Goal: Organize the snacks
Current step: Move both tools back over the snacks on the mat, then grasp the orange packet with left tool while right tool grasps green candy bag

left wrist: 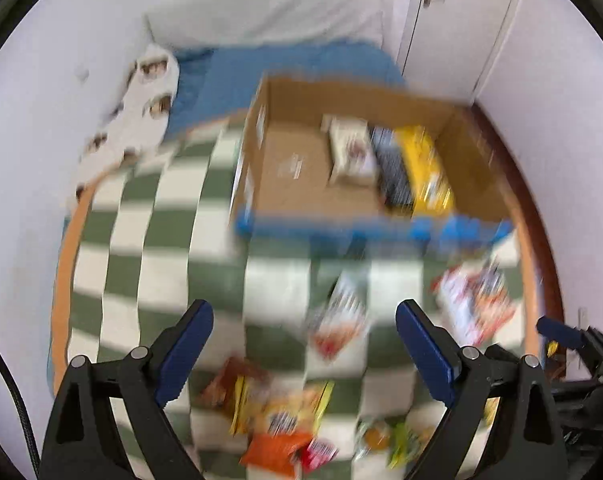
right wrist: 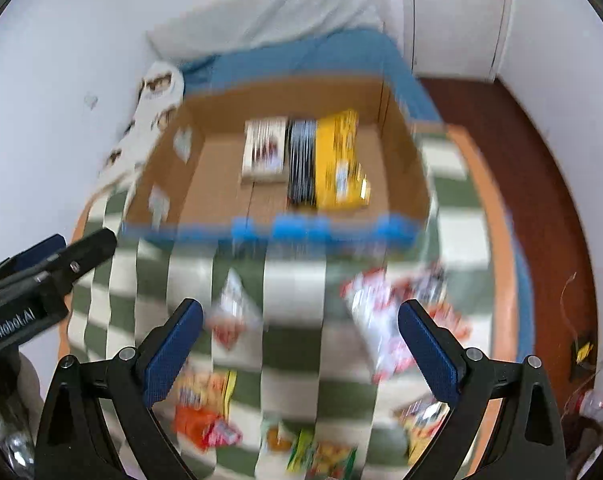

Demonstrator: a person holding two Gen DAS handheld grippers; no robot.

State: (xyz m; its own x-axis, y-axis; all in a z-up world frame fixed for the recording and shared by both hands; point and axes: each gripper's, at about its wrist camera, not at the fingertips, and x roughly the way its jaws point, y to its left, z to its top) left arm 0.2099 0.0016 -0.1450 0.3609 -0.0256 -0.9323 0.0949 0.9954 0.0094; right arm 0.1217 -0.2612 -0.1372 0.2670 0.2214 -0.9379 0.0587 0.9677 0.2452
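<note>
Both my grippers gape empty — left gripper (left wrist: 304, 346), right gripper (right wrist: 300, 344). Loose snack packets (left wrist: 339, 322) lie right below, cardboard box (right wrist: 405, 184) straight beyond — left's marginally nearer that packet.

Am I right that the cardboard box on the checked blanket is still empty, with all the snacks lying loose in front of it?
Not quite: the box already holds a white pack, a dark one and a yellow one, as the right wrist view shows. Other snacks do lie loose on the blanket.

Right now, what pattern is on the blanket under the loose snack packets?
Green-and-white checks on the blanket, clearest in the left wrist view.
</note>
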